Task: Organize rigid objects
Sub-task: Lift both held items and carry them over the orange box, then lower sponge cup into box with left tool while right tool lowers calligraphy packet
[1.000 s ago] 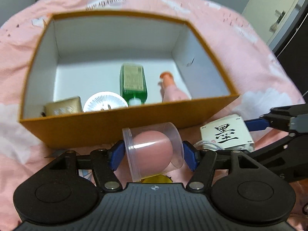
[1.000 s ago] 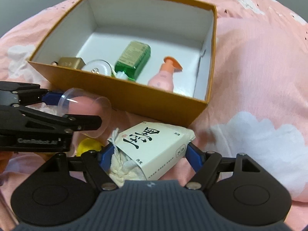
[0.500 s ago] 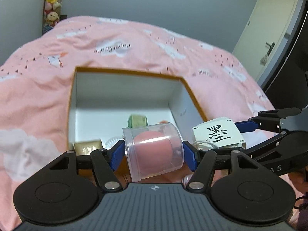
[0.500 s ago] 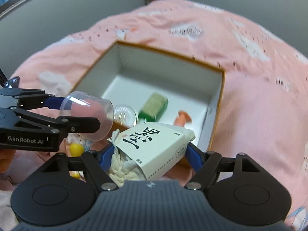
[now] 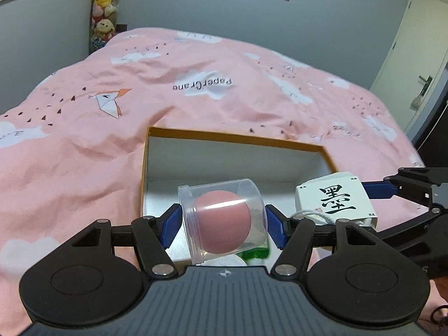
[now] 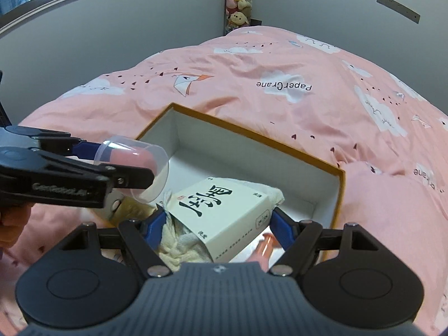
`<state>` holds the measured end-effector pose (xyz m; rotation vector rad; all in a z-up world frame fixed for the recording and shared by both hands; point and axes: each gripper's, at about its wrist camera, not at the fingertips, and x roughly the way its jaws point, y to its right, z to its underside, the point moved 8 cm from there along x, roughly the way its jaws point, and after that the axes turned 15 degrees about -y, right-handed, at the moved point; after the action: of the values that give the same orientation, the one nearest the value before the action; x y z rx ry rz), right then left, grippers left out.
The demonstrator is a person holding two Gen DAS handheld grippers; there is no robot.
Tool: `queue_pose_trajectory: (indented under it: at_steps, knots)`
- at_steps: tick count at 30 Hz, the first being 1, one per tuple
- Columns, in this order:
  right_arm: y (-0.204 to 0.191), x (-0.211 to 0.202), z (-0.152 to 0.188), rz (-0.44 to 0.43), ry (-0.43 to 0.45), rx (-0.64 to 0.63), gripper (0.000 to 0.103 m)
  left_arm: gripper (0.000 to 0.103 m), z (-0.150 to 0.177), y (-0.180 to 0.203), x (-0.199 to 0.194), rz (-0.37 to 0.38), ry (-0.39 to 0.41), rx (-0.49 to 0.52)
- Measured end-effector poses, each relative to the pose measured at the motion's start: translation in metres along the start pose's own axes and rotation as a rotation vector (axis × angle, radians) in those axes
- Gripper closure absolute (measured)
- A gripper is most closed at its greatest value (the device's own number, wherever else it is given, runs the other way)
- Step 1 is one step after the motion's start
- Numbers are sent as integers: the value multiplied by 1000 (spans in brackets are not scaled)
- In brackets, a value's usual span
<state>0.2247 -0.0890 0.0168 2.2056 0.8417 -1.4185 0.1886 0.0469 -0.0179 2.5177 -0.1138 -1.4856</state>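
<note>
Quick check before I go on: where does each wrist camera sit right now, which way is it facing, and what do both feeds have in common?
Left wrist: behind the left gripper, shut on a clear container with a pink ball, facing the orange box; right gripper at right.
Right wrist: behind the right gripper, shut on a white carton; left gripper and part of a hand at left.
Shared: box, pink duvet, both held items.

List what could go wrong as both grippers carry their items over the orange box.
1. The clear container with the pink sponge lies on its side between the left gripper pads; its smooth round wall might slip or roll out.
2. The white carton in the right gripper sits tilted on a soft cloth bundle, so the grip may shift.
3. The two grippers are close together over the orange box and could collide.
</note>
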Motion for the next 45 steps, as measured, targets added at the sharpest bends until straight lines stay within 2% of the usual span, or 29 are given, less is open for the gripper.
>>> queue_pose_trajectory:
  at_steps: [5,13,20,28,32,36,41,45]
  knots:
    - [12,39,-10,9,-58,38,27,30,-2,-1,38,-88,-70,60]
    - [23,76,-13,2,-108,56,27,30,0,-2,68,-163,-136,152]
    - [30,89,-9,9,-145,61,27,29,0,9,80,-206,-150,305]
    - [40,91,-4,14,-163,79,27,29,7,10,92,-327,-195,461]
    - [34,91,-6,0,-159,71,27,24,8,9,92,-318,-189,459]
    - [28,91,-10,-15,-151,59,27,22,4,7,88,-278,-169,429]
    - [25,91,-13,-18,-145,60,27,21,-1,1,71,-217,-100,350]
    - [26,91,-14,-21,-143,74,27,23,-12,-8,47,-128,-7,245]
